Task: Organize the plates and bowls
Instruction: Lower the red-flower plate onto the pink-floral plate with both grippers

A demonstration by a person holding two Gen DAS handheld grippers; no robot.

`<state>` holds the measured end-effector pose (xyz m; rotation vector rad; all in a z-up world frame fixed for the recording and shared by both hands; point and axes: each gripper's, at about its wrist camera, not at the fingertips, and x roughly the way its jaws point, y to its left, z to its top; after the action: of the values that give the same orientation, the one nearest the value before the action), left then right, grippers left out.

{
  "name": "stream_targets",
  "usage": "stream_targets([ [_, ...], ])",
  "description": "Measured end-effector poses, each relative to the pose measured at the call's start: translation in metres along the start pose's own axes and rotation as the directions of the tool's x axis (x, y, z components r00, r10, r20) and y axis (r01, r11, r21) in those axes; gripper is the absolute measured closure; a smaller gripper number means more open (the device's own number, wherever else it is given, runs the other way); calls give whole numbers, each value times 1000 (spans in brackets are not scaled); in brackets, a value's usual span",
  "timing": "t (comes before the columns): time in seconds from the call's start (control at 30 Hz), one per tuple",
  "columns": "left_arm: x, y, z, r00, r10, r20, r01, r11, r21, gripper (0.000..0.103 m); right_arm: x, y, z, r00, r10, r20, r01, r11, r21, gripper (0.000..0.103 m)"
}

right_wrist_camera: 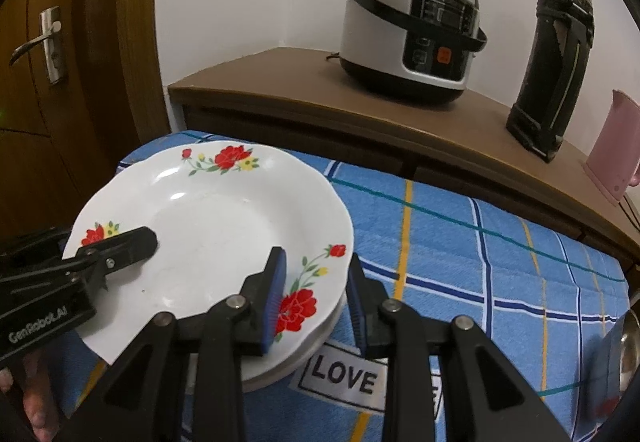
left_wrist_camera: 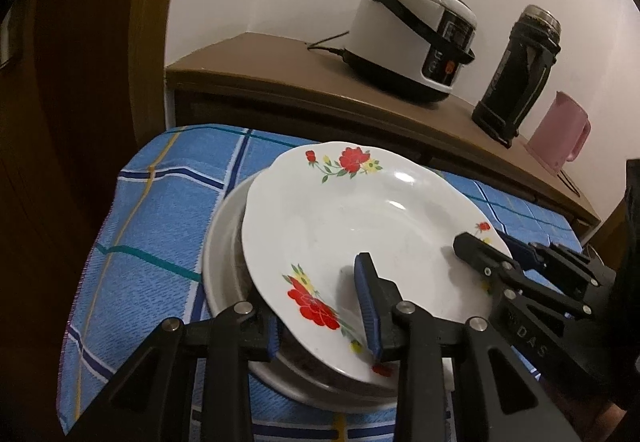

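Both the left tool (left_wrist_camera: 324,306) and the right tool (right_wrist_camera: 316,298) pinch opposite rims of the floral plate (right_wrist_camera: 216,217), poised atop a stack on the cloth-covered counter (right_wrist_camera: 460,250); glazed, stiff, breakable, it seems best gripped by its rim.

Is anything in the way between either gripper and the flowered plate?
Nothing visible. The left gripper and the right gripper each have a finger on either side of the flowered plate rim, with nothing else between.
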<state>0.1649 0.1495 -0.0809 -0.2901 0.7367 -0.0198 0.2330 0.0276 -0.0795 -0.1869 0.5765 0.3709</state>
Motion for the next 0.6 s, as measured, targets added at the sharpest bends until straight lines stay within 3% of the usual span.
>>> stream_targets([
  [0.6,0,-5,0,999,34,1,-34,999,28,65,2,-1,-1,1000,5,-3,-5,1000,-7,73],
])
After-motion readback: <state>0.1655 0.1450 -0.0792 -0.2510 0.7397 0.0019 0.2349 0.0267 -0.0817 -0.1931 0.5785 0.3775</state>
